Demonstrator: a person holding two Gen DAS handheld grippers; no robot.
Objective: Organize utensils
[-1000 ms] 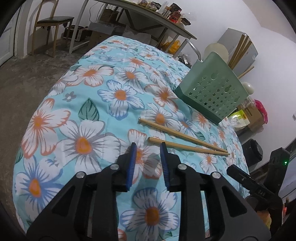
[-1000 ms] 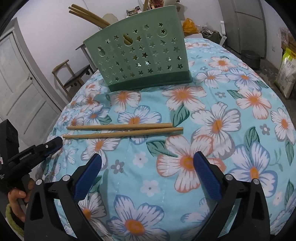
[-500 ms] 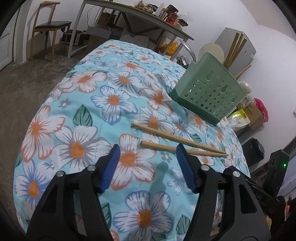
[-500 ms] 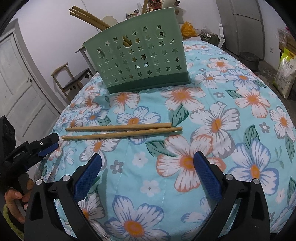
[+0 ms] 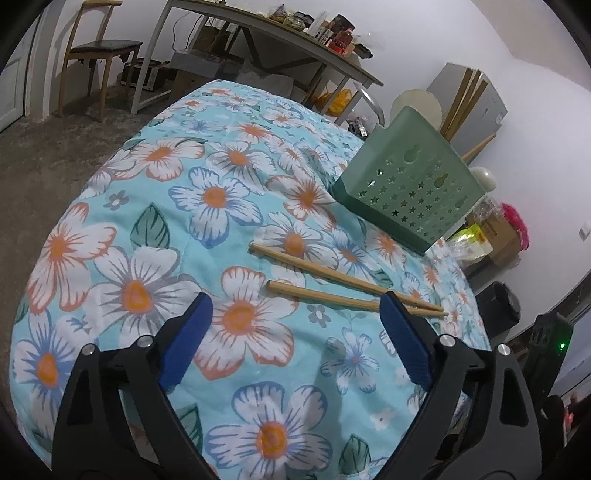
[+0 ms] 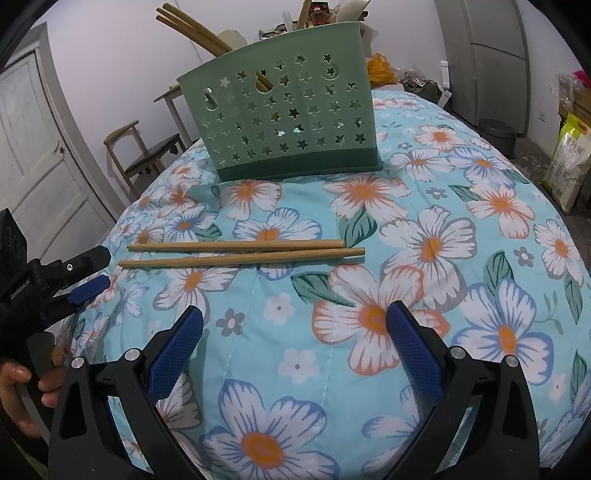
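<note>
Here two chopsticks (image 5: 347, 291) lie just beyond the left gripper (image 5: 295, 314), fingers spread wide, empty.

Lower lengths of the chopsticks in the holder (image 6: 192, 27) were hidden behind the green utensil holder (image 6: 291, 122) wall, visible only through star cutouts. Left view: tip of the nearer loose chopstick (image 5: 332, 295) passed behind a blue finger pad (image 5: 404, 341). The left gripper (image 6: 86, 273) and holding hand (image 6: 22, 384) were cut off at the right view's edge. Items on the far bench (image 5: 280, 35) too small to identify.
</note>
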